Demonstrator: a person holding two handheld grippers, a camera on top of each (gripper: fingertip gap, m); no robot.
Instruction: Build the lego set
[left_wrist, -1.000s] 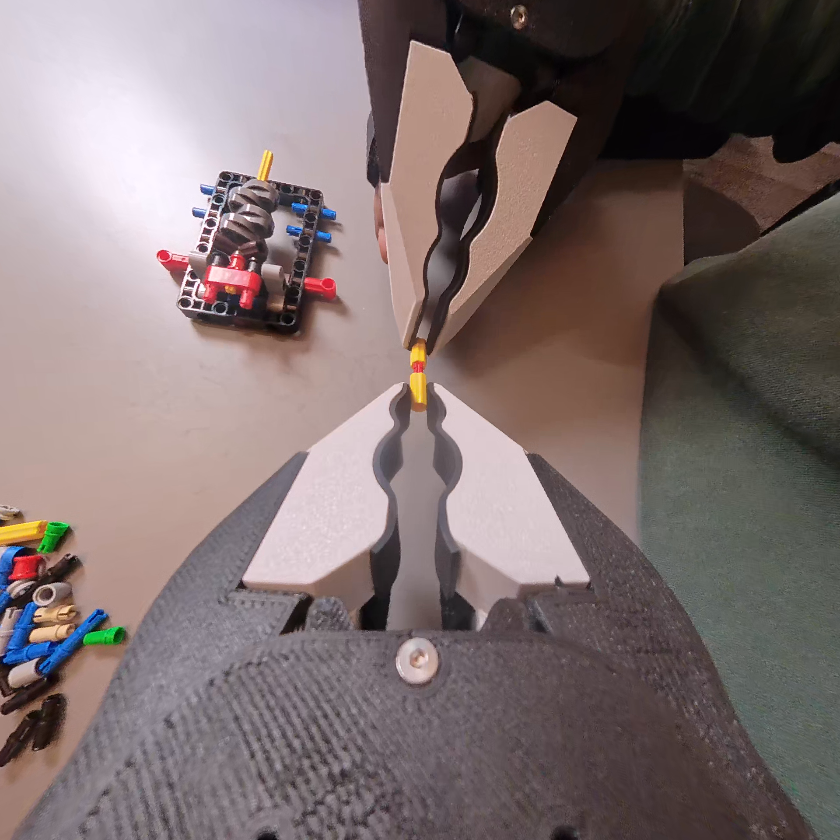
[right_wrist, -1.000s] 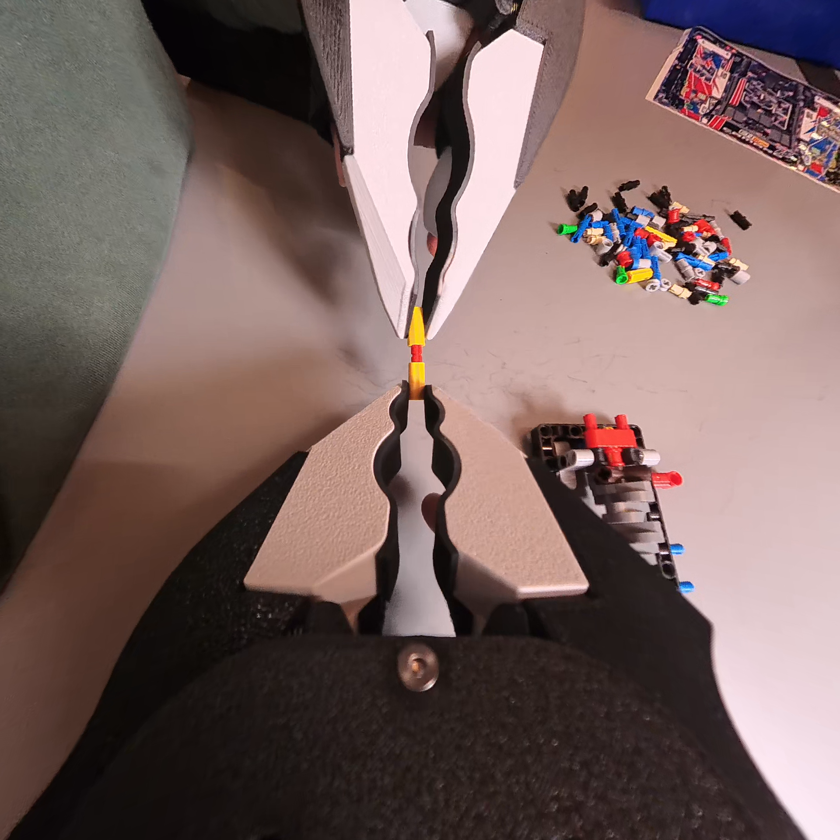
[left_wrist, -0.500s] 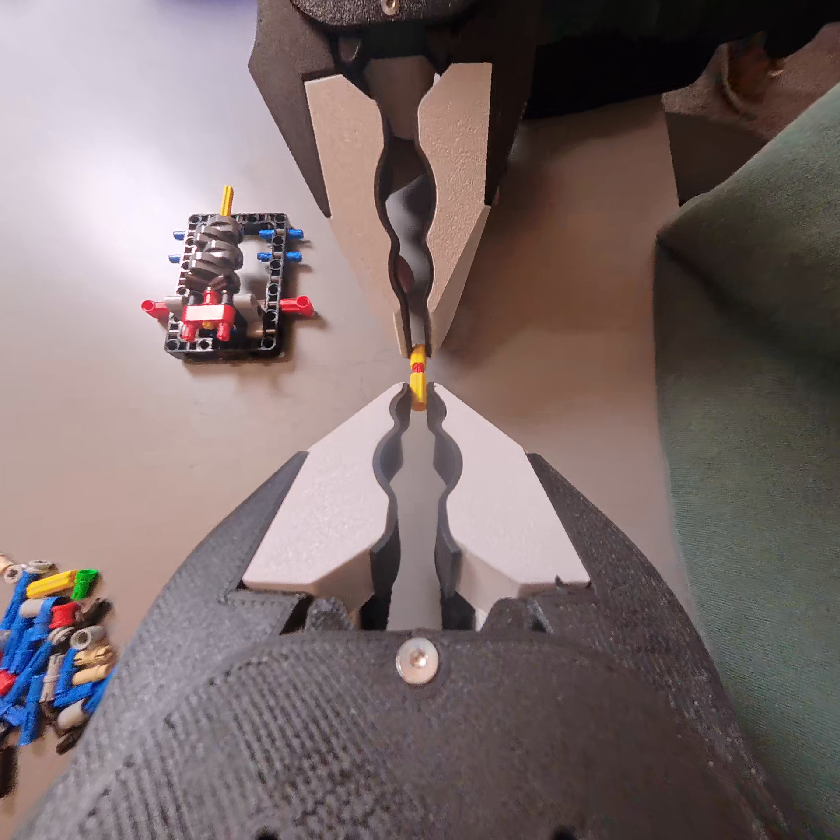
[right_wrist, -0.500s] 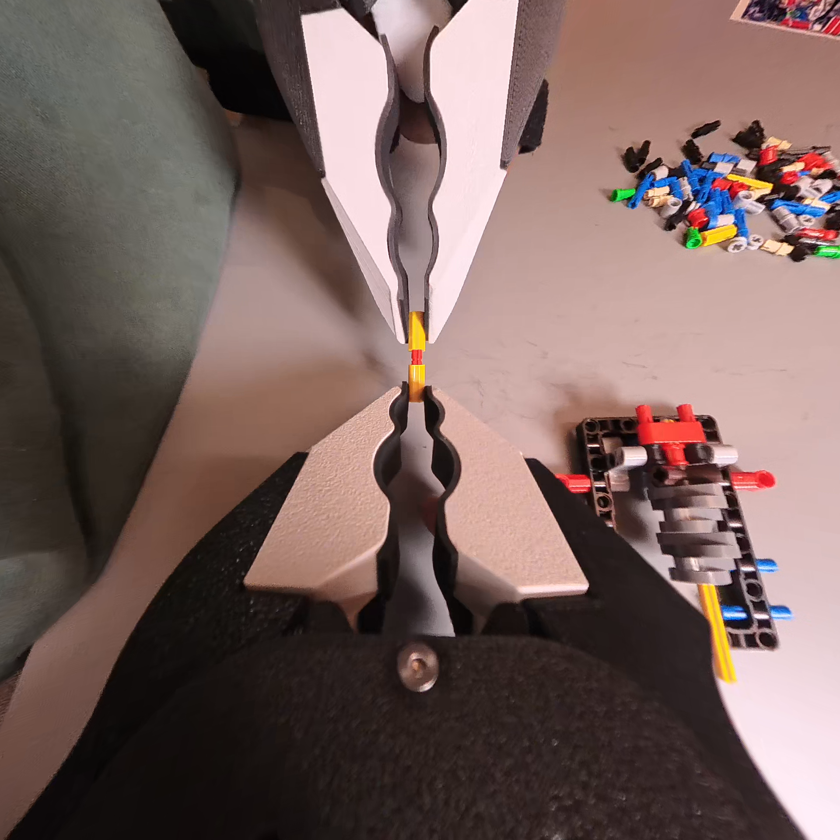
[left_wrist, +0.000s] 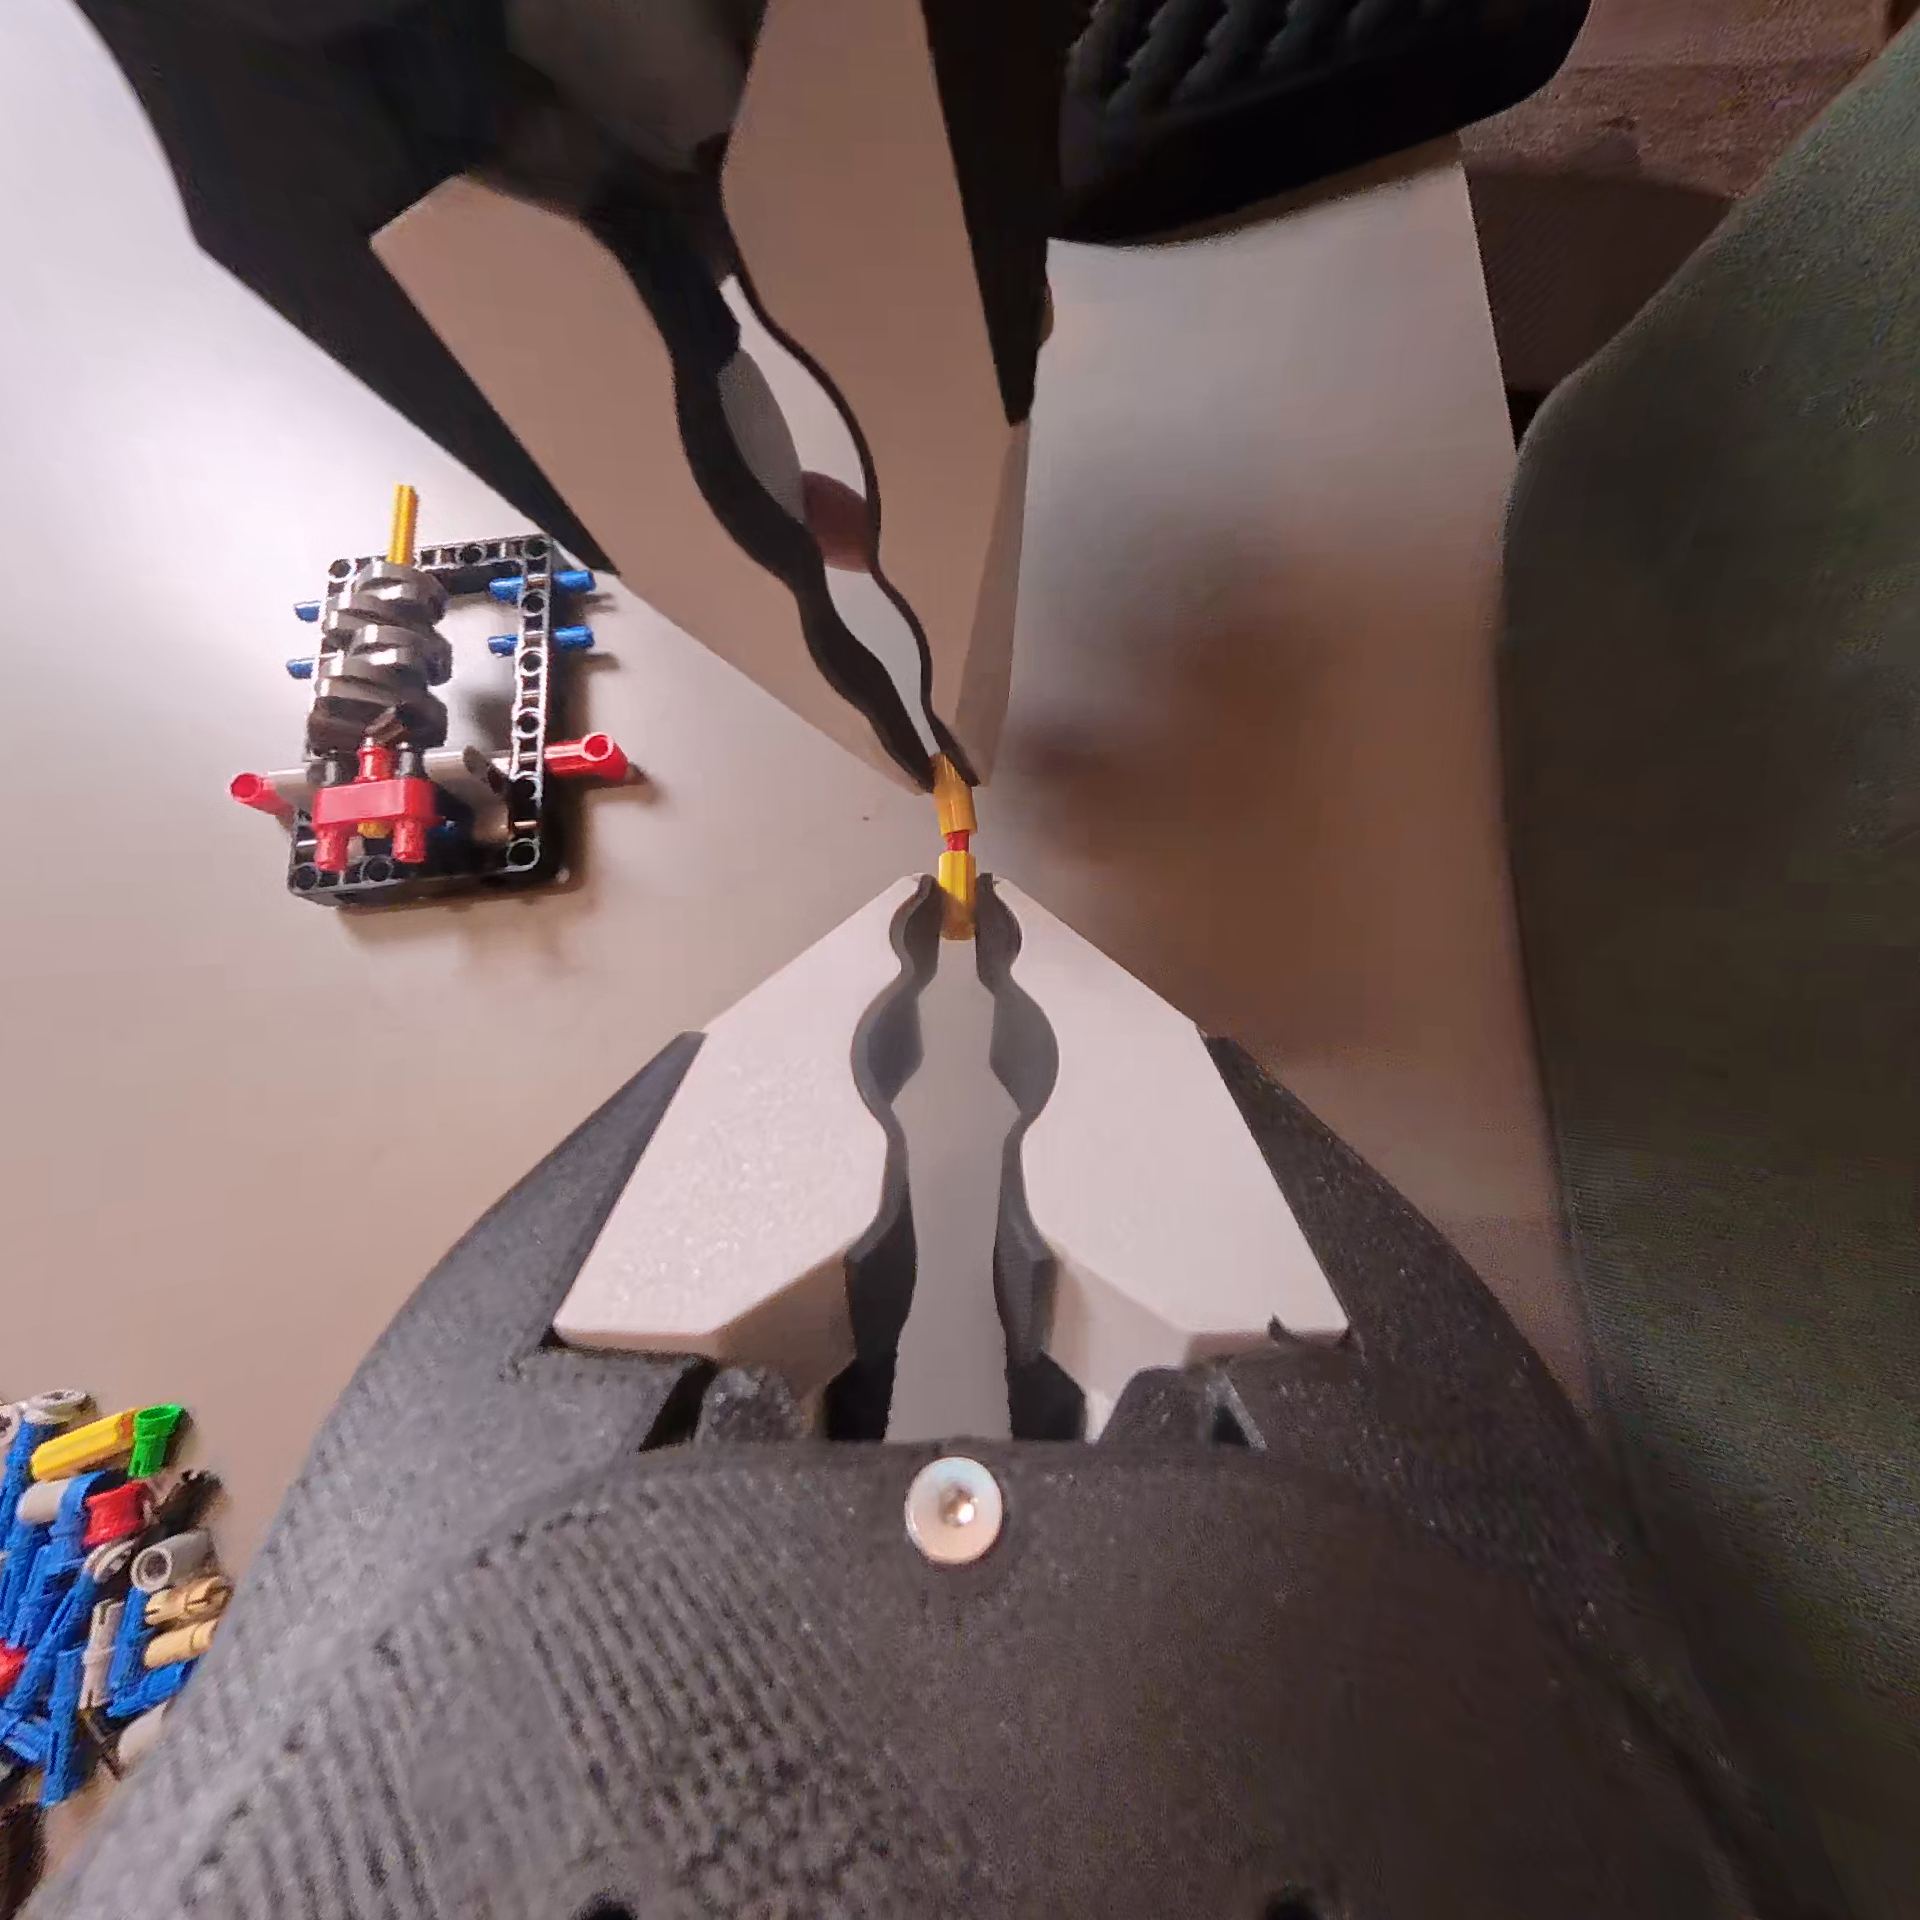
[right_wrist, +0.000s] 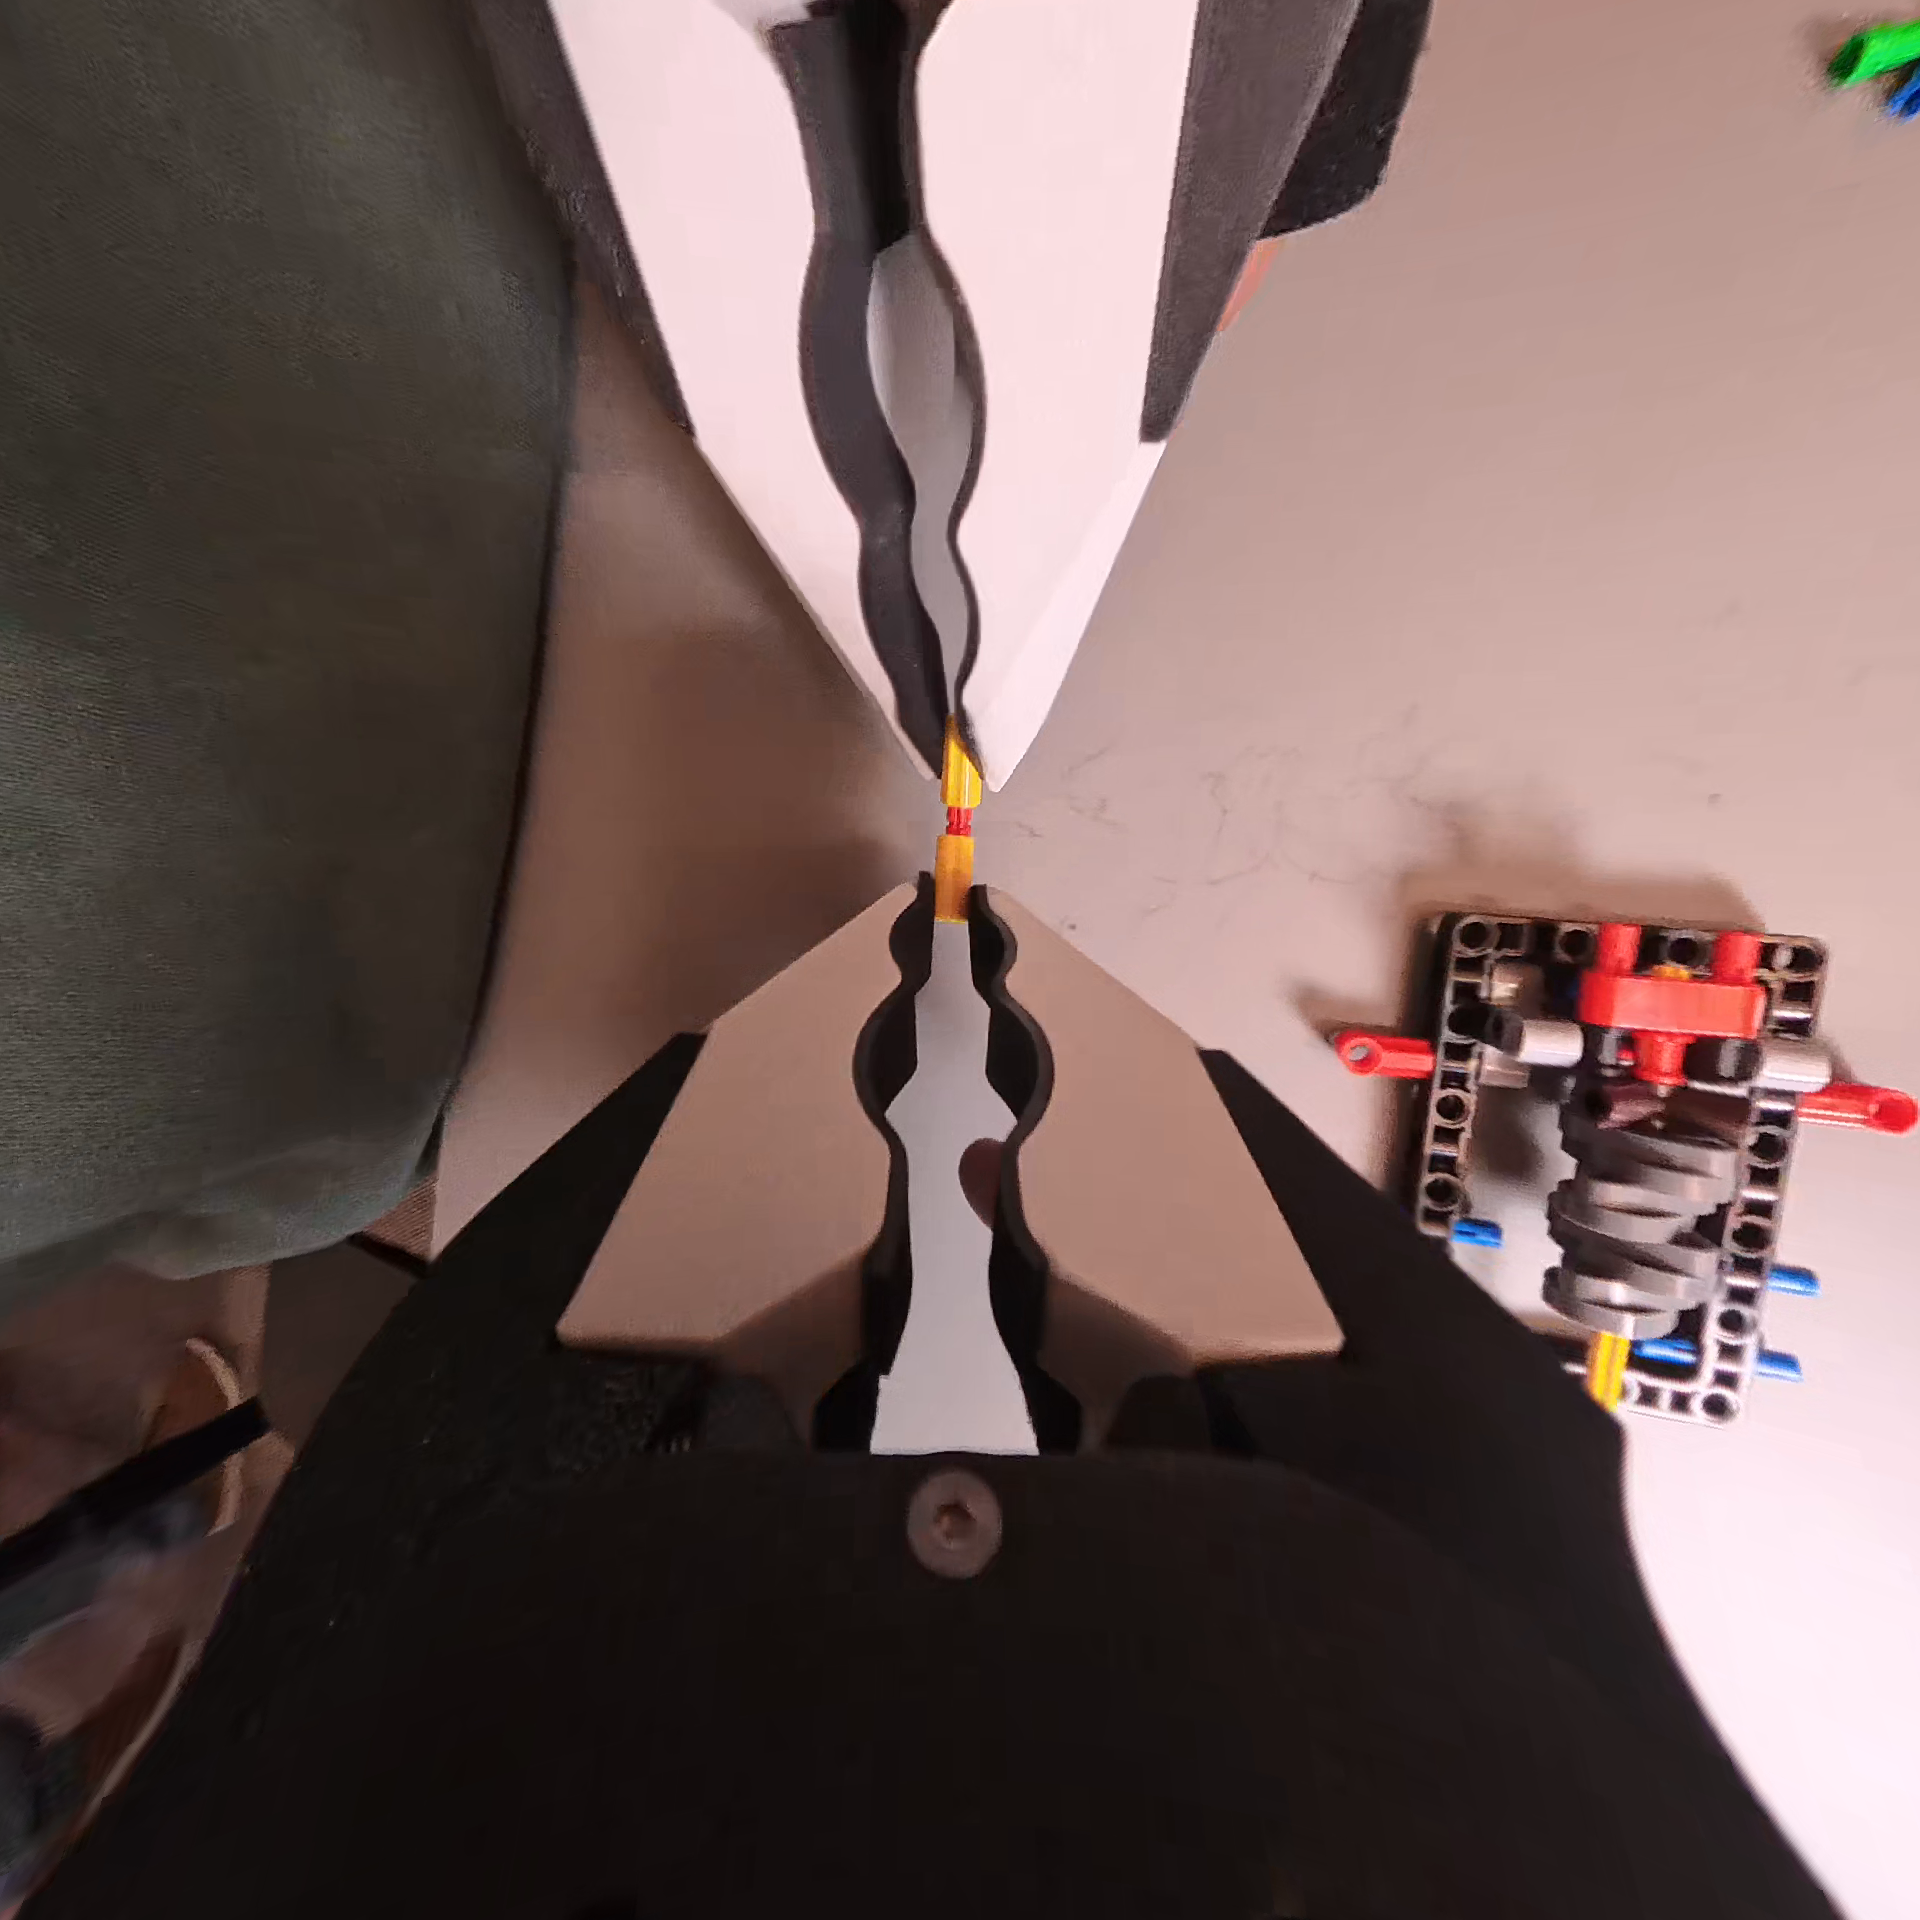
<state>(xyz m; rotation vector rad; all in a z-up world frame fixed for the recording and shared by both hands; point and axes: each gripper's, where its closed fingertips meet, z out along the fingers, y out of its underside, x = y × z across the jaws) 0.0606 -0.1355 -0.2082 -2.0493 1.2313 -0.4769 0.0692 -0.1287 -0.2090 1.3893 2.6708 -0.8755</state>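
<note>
Change since a second ago: the facing gripper fills more of each wrist view and sits at a different tilt; the loose pieces have slid toward the picture edges; both grippers still pinch the same small assembly.
Left gripper (left_wrist: 954, 902): nearly closed, its tips clamped on the near yellow piece (left_wrist: 954, 900).
Right gripper (right_wrist: 952, 902): nearly closed, its tips clamped on the other yellow piece (right_wrist: 952, 879); in the left wrist view it comes in from the top, tilted.
Held assembly: two short yellow pieces in line, joined by a thin red pin (left_wrist: 956, 837) that shows in the gap between them; held tip to tip above the table (left_wrist: 187, 1091).
Gap: the yellow pieces stand apart on the pin, not pressed together.
Frame build (left_wrist: 434, 717): dark rectangular frame lying flat on the table, well apart from the grippers, with grey gears, red parts, blue pins and a yellow axle sticking out.
Loose pieces (left_wrist: 94, 1548): a mixed coloured pile near the left gripper's side.
Green cloth (right_wrist: 229, 623): beside the table edge.
</note>
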